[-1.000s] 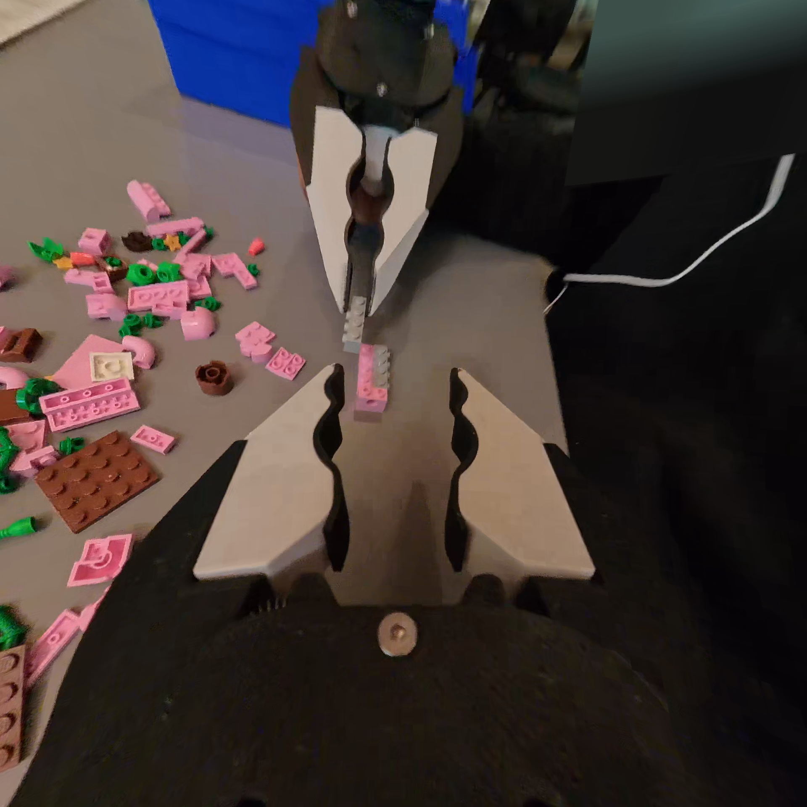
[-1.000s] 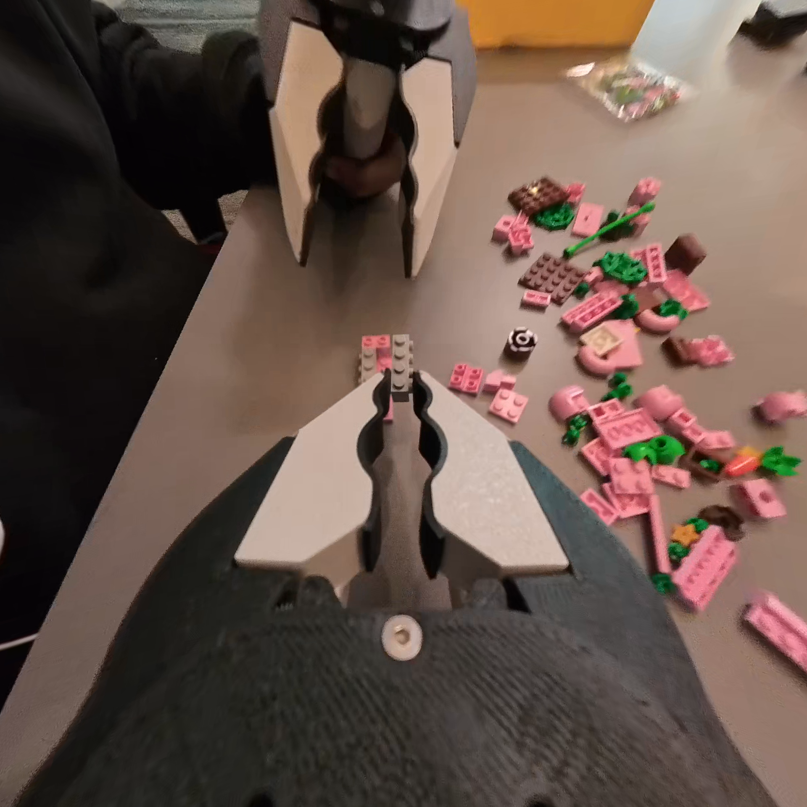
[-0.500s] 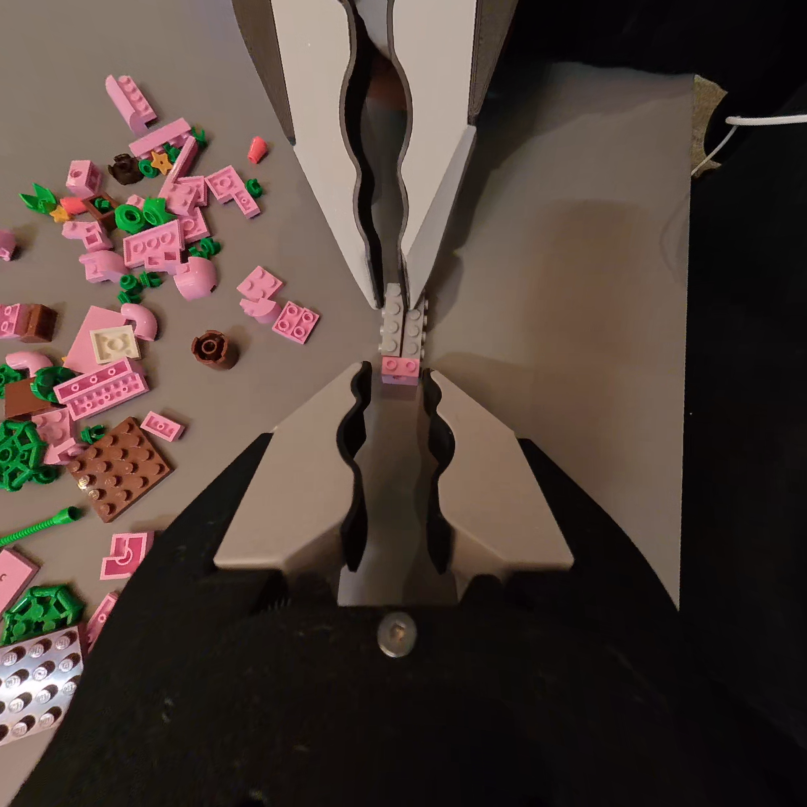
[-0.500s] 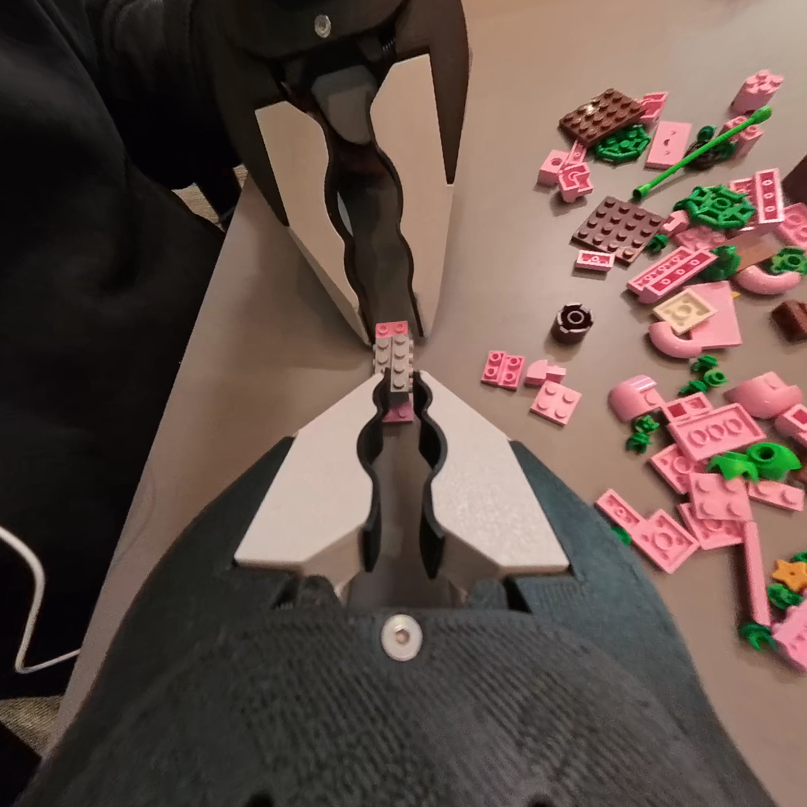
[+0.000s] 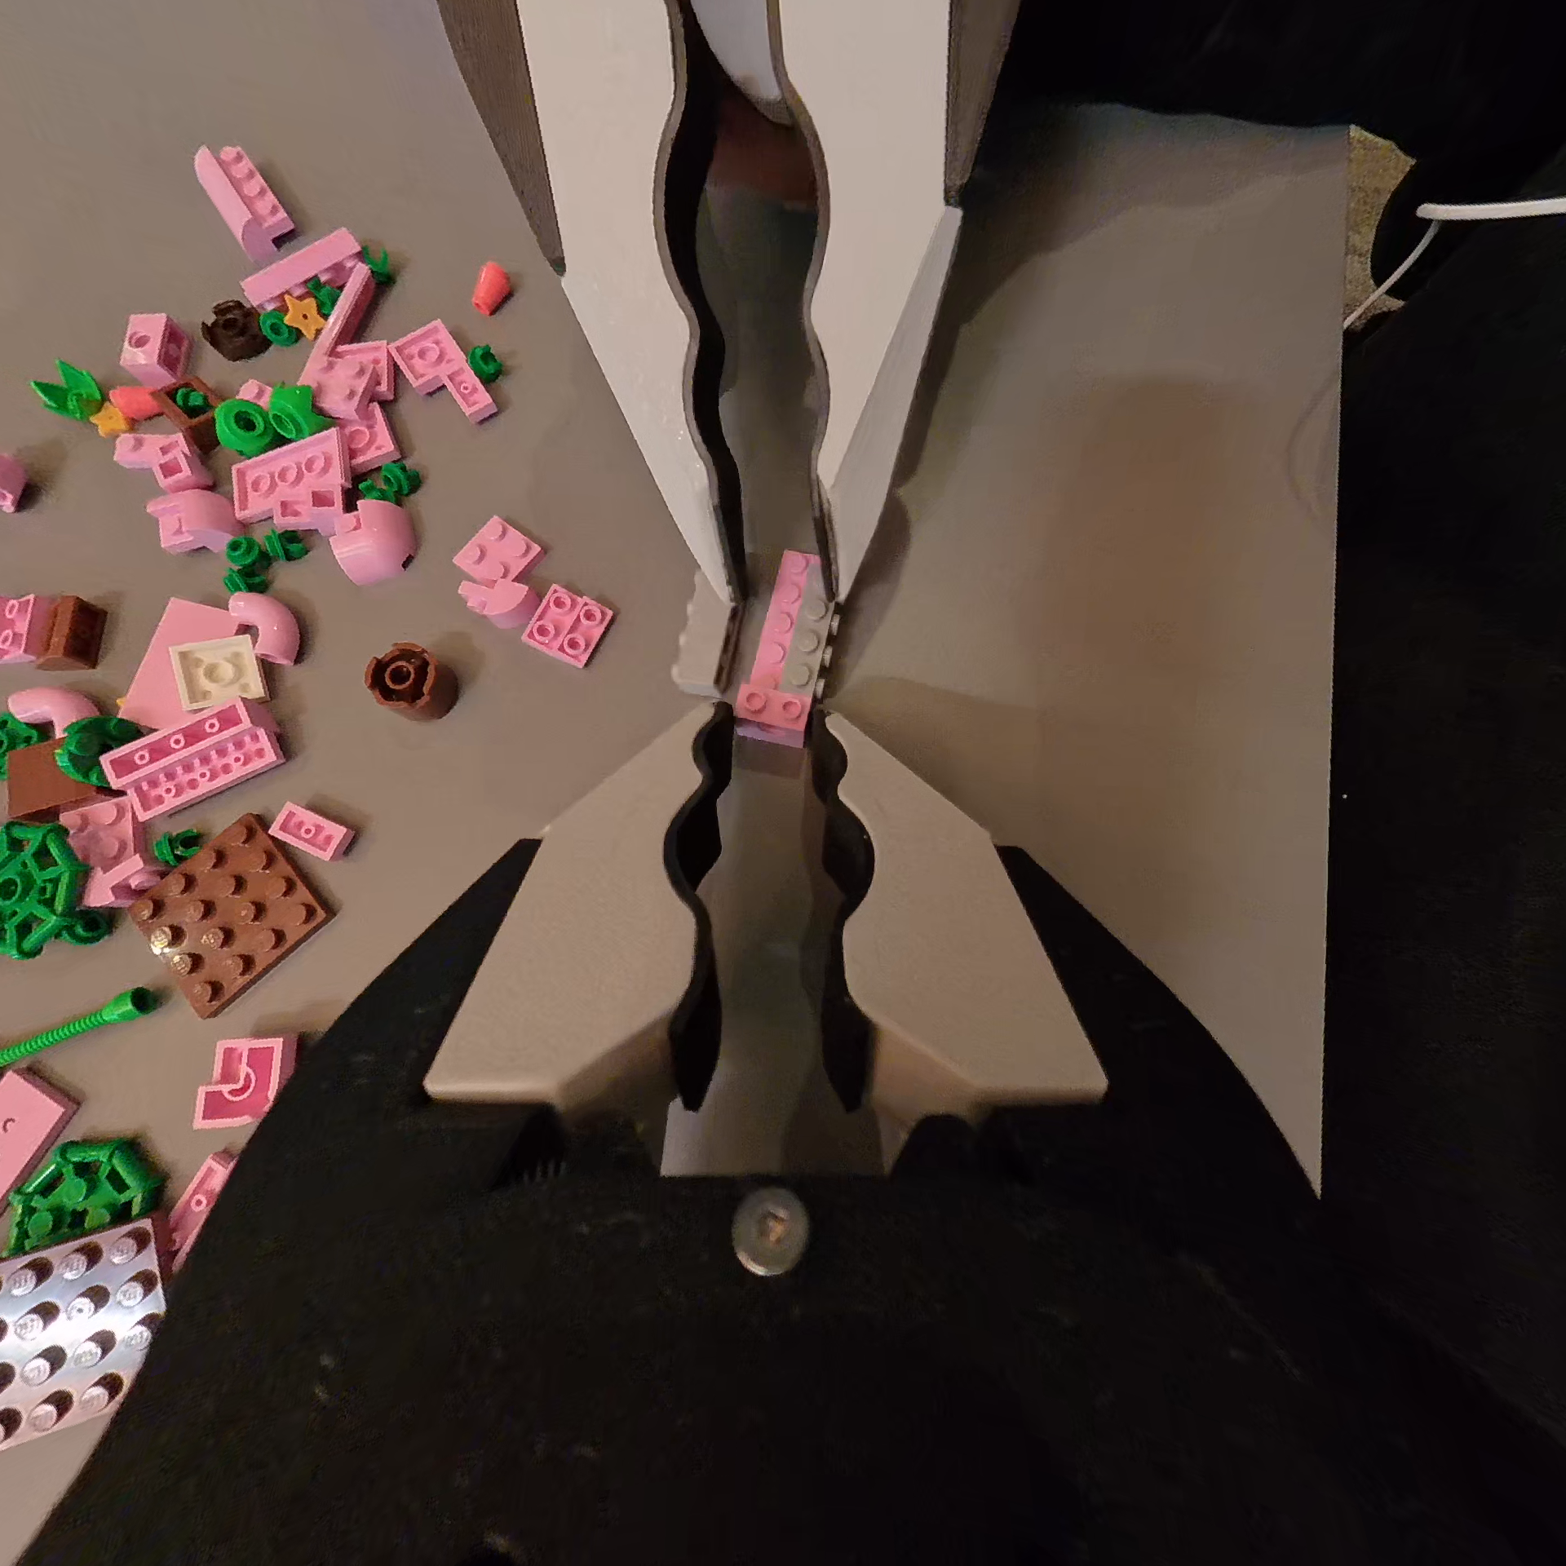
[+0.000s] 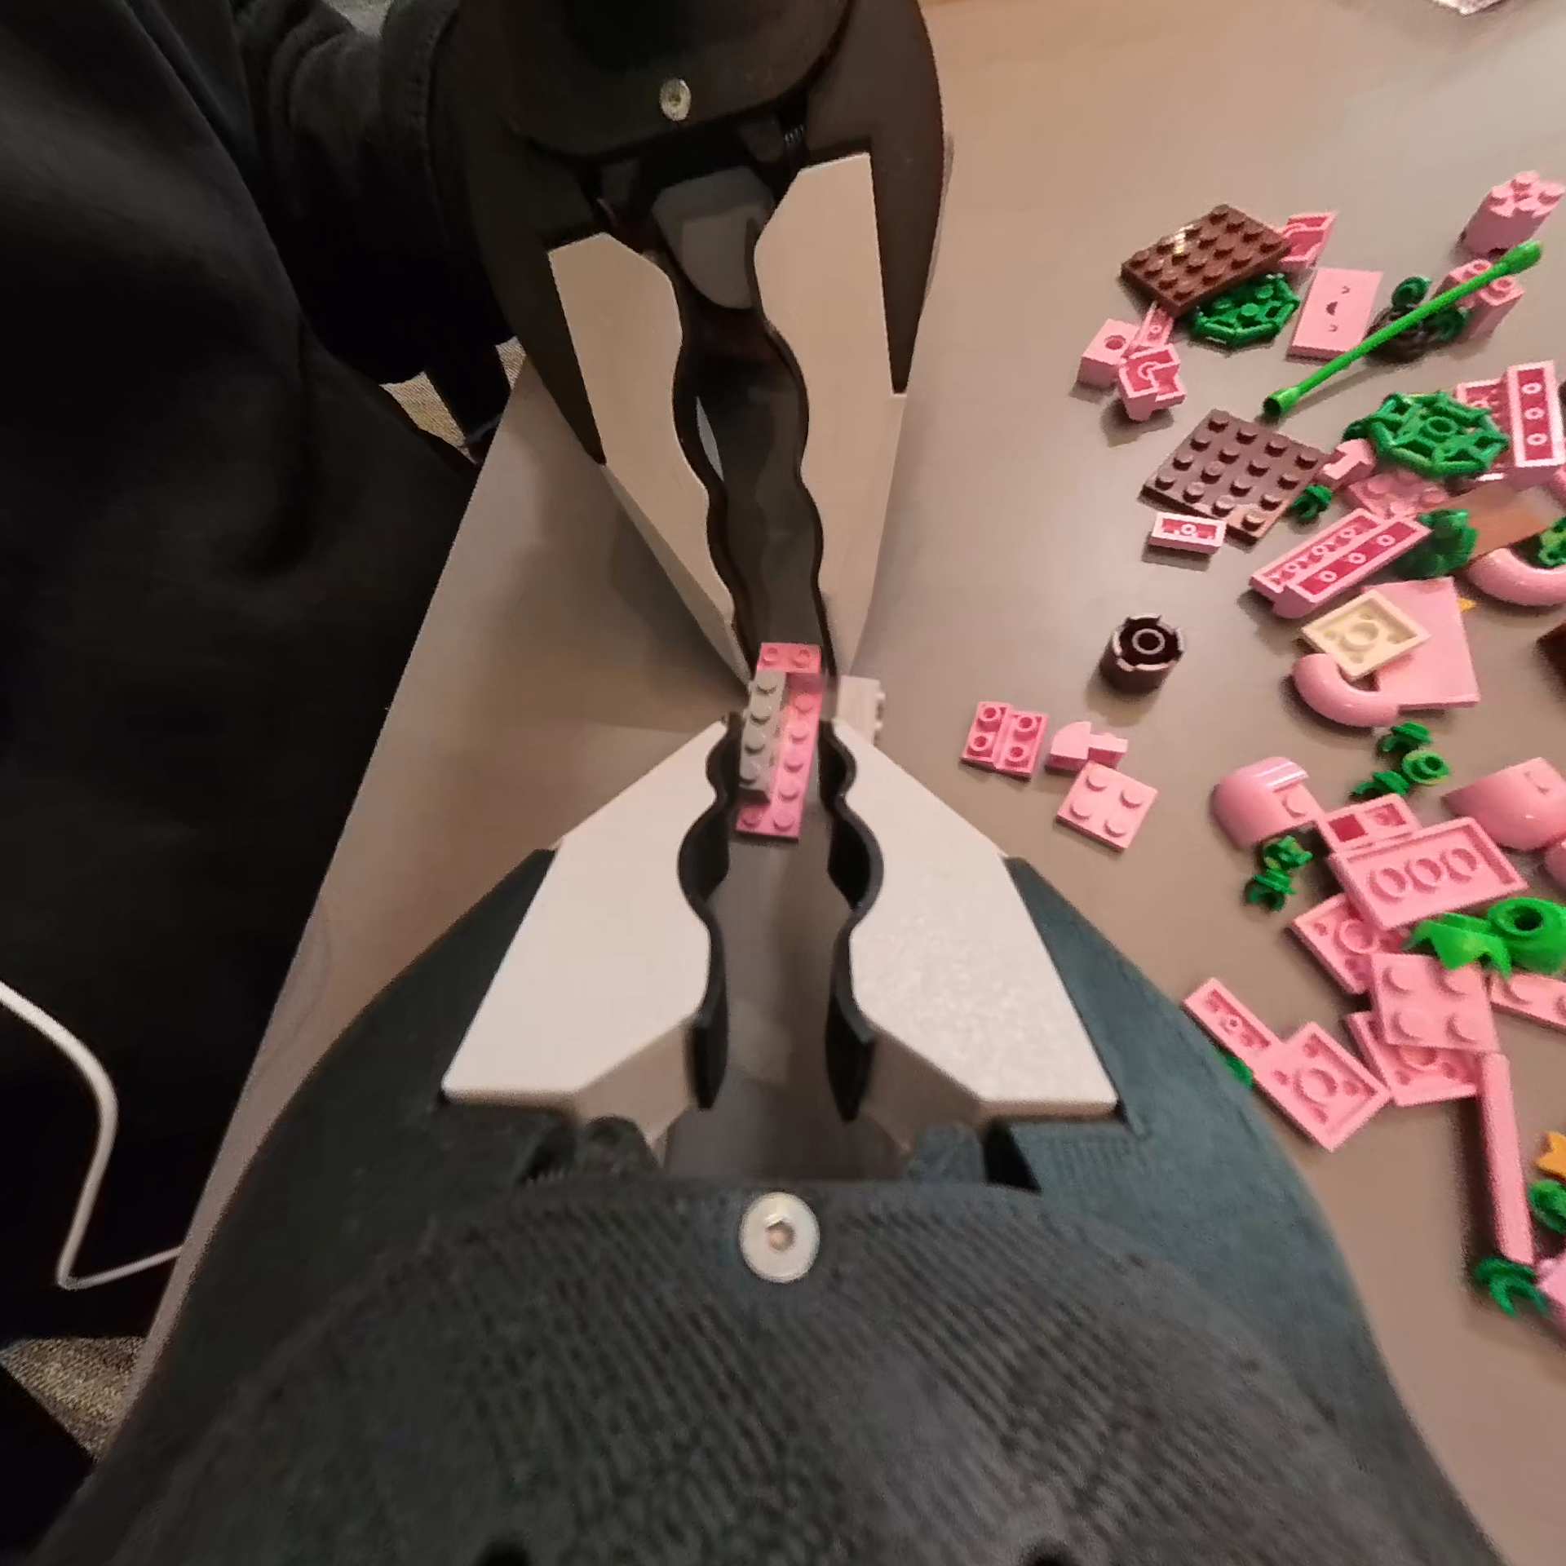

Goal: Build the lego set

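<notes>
A small assembly [image 5: 792,635] of a long pink plate, a grey plate beside it and a short pink piece across one end lies low over the grey table. My left gripper [image 5: 769,720] is shut on its short pink end. My right gripper [image 5: 784,585] comes from the opposite side and is shut on the long plates. In the right wrist view, the assembly [image 6: 784,746] sits between my right gripper's tips [image 6: 780,729], with the left gripper [image 6: 788,661] beyond. A loose grey brick [image 5: 699,648] lies just outside the right gripper's finger, also in the right wrist view [image 6: 860,703].
A pile of loose pink, green and brown pieces [image 5: 254,474] covers the table beside the grippers, with a brown square plate [image 5: 233,911] and a brown round piece [image 5: 411,682]. The table edge [image 5: 1330,678] is close. A person's dark sleeve [image 6: 212,424] lies beyond it. Both grippers' tips are close together, under 4 cm apart. From either gripper's tips it is about 7 centimetres to the brown round piece [image 5: 411,682]. My right wrist view [image 6: 1134,635] looks at it from another angle.
The left gripper moved in and closed on the pink end. The right gripper's jaws widened from one grey plate to the pink-and-grey assembly. One grey piece now lies beside its finger.
</notes>
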`<action>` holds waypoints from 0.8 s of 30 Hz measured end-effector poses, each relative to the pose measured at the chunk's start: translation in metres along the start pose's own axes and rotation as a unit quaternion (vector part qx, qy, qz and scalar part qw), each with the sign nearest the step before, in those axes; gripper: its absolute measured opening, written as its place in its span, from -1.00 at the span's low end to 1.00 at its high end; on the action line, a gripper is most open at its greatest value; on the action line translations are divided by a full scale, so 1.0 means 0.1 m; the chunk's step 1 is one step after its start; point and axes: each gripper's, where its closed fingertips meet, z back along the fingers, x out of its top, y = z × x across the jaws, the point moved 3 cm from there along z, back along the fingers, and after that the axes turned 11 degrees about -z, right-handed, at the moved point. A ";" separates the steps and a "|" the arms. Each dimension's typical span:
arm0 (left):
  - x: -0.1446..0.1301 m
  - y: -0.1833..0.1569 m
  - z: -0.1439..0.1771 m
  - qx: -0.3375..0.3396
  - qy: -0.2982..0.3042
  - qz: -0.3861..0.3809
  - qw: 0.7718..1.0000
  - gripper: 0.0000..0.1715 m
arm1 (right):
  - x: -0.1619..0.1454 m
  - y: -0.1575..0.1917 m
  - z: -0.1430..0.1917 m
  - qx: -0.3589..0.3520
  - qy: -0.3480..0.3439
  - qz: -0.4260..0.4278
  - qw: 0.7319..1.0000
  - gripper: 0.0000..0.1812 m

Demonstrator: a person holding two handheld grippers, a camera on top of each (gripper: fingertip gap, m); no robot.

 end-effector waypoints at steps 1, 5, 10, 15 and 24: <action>0.00 0.00 0.00 0.000 0.000 0.000 1.000 -0.80 | 0.00 0.01 0.00 0.003 0.000 0.001 1.000 -0.82; 0.00 0.00 0.00 0.000 0.000 0.001 1.000 -0.81 | 0.02 -0.01 0.00 -0.007 -0.006 -0.001 1.000 -0.82; 0.00 0.01 0.00 -0.002 0.001 0.005 1.000 -0.80 | 0.07 -0.12 0.04 -0.028 -0.027 -0.031 0.999 -0.78; 0.00 0.01 0.00 -0.003 0.000 0.007 1.000 -0.80 | 0.01 -0.17 0.01 -0.045 -0.004 -0.037 0.998 -0.81; 0.06 0.21 0.18 0.009 -0.082 0.095 0.992 -0.72 | 0.04 -0.19 0.03 -0.078 -0.015 -0.004 0.997 -0.88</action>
